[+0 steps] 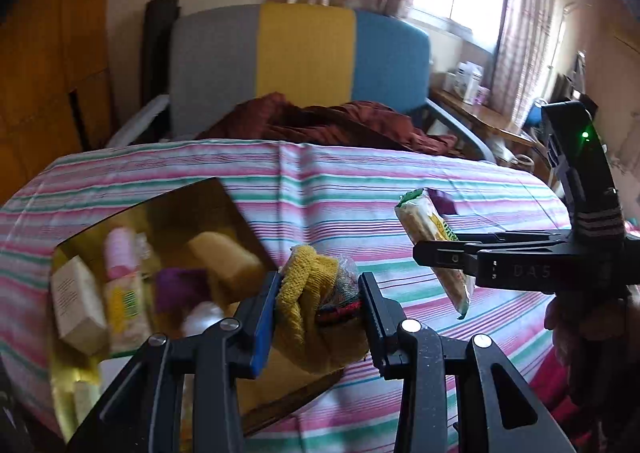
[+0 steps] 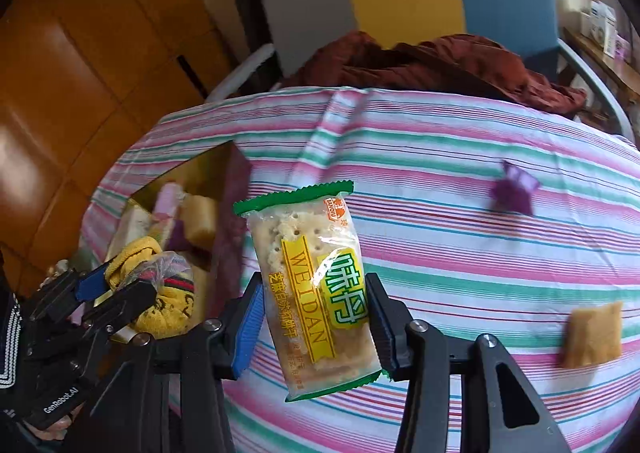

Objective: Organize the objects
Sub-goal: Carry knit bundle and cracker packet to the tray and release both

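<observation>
Both tongs carried goods above the striped bench.

The left tongs (image 1: 318, 311) were clenched on yellow bagged socks (image 1: 312, 293), just beside the gold box (image 1: 224, 193) that held a soap box (image 1: 78, 305) and packets. The right tongs (image 2: 316, 323) gripped a cracker packet (image 2: 310, 285) upright. A purple wrapper (image 2: 514, 189) and a tan packet (image 2: 592, 335) lay apart on the striped cloth (image 2: 440, 141).

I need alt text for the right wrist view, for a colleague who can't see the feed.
The right hand-held gripper is shut on a clear cracker packet with green ends, held above a striped cloth. At lower left, the left hand-held gripper grips a bagged yellow sock by a gold box of small items. A purple wrapper and tan packet lie to the right.
</observation>
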